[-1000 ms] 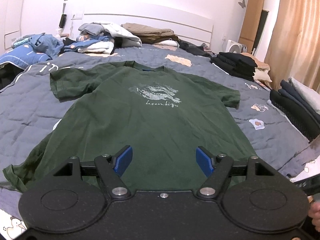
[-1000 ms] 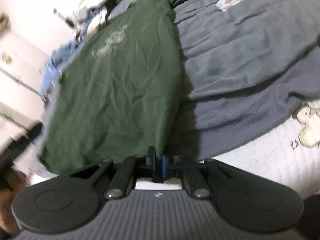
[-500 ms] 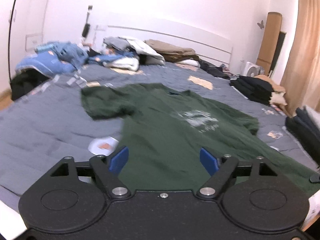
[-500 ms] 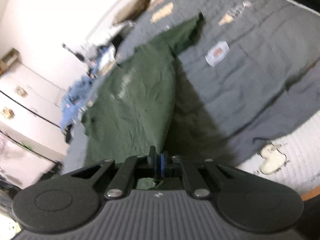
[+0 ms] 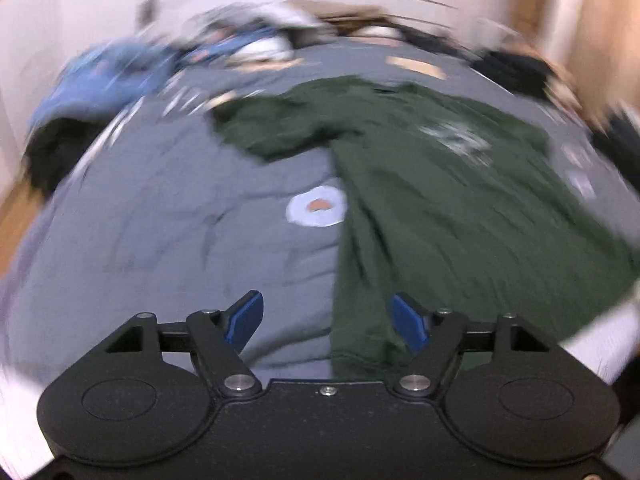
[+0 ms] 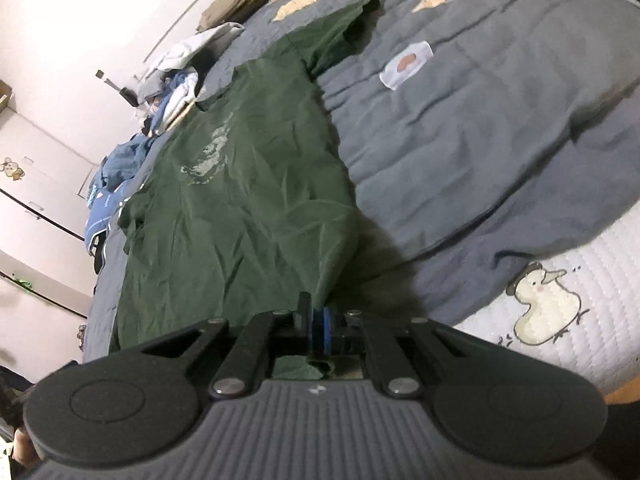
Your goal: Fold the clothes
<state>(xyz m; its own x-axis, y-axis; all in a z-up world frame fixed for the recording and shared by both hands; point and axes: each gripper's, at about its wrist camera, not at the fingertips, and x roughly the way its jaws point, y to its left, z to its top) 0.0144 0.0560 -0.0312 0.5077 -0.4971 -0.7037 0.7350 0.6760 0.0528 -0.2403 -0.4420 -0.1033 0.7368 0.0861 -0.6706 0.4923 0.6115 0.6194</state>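
The left wrist view is smeared by motion blur: the clothes heaped at the bed's head [image 5: 248, 40], around twelve o'clock, dissolve into blue, white and tan streaks, and no single garment can be told. The print on the green T-shirt [image 5: 460, 208] is unreadable there. In the right wrist view the shirt's near hem passes under the right gripper [image 6: 316, 322], hidden by its body. A white band [image 5: 600, 332] at four o'clock is unidentifiable.

You're looking at open grey bedspread [image 5: 168, 216] left of the green T-shirt [image 5: 440, 208], lying bare for passing. Heaped clothes [image 5: 240, 46] are crowding the headboard end, and dark stacks [image 5: 516, 72] are lining the bed's right edge.
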